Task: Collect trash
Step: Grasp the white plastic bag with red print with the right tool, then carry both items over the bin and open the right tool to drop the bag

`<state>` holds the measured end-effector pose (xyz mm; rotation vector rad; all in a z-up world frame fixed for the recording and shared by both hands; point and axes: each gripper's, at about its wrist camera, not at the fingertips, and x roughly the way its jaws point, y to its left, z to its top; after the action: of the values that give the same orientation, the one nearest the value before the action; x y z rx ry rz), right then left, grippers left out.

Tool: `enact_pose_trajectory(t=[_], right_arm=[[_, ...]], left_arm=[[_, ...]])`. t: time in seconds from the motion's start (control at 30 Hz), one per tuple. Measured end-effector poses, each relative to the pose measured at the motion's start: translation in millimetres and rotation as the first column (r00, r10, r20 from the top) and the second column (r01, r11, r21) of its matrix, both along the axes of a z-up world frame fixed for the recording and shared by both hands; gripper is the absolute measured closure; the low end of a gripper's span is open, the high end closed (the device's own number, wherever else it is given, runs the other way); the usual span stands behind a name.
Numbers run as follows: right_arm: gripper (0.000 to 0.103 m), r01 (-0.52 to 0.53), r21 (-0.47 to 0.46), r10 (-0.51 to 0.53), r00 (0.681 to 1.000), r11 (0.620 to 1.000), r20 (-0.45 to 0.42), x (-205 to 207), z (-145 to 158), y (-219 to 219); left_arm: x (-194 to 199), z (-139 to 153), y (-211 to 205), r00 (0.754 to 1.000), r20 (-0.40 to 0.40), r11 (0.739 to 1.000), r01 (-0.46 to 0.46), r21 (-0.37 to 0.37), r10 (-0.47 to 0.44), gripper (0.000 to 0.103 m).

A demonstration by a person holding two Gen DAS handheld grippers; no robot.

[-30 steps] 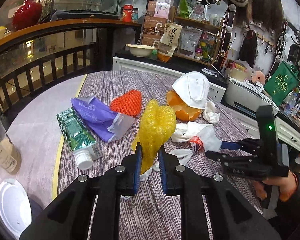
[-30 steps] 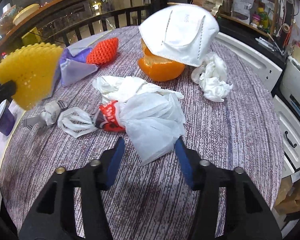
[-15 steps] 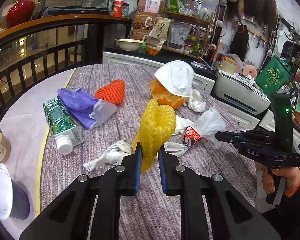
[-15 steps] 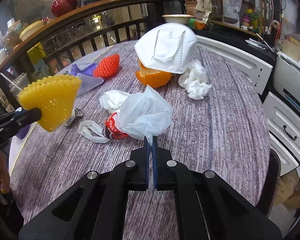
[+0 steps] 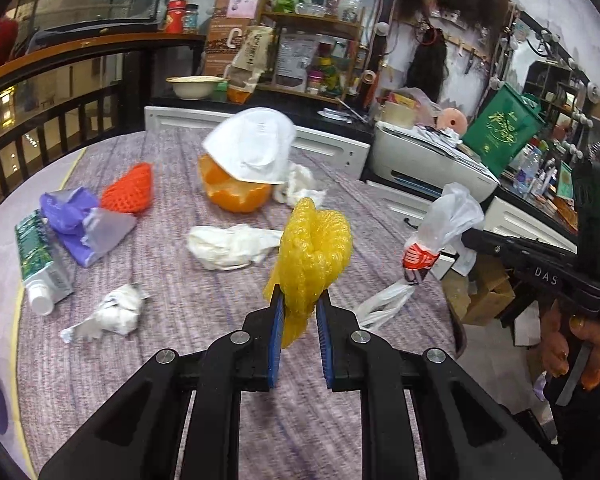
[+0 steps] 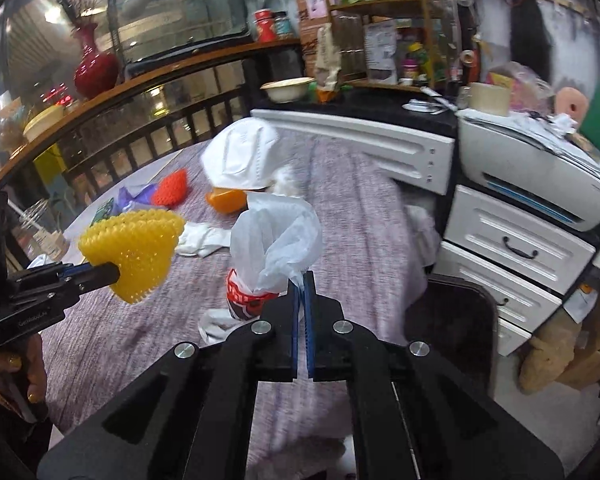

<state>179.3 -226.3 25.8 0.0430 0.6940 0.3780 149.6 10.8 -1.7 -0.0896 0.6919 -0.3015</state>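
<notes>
Cluttered table [image 5: 172,300]; left tool [image 5: 298,312] pinching yellow foam net [image 5: 312,256], right tool [image 6: 302,280] pinching plastic bag [image 6: 276,240].

Mask [image 5: 252,150] atop orange peel [image 5: 236,196]; tissue [image 5: 300,184] beside

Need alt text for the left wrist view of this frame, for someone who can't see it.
The left gripper pinches a yellow foam net above a round table strewn with trash: a white mask on an orange peel, tissues and a purple bag. At right, the right gripper holds up a white plastic bag.
</notes>
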Motion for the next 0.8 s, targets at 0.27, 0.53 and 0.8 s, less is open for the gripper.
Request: enact_pose_trajectory(t=[0.27, 0.53, 0.8], right_arm=[[0.1, 0.18, -0.043, -0.178, 0.983, 0.983, 0.036, -8, 8, -73], [0.1, 0.295, -0.109, -0.297, 0.955, 0.949, -0.001, 4, -14, -121], [0.1, 0.31, -0.154, -0.333, 0.929, 0.938, -0.16, 36, -83, -139]], left_arm=[[6, 2, -46, 0.996, 0.0, 0.996, 0.084, -0.021, -0.085, 0.087], [11, 4, -95, 0.984, 0.001, 0.983, 0.178, -0.042, -0.178, 0.087], [9, -2, -144, 0.966, -0.011, 0.966, 0.257, -0.025, -0.257, 0.087]])
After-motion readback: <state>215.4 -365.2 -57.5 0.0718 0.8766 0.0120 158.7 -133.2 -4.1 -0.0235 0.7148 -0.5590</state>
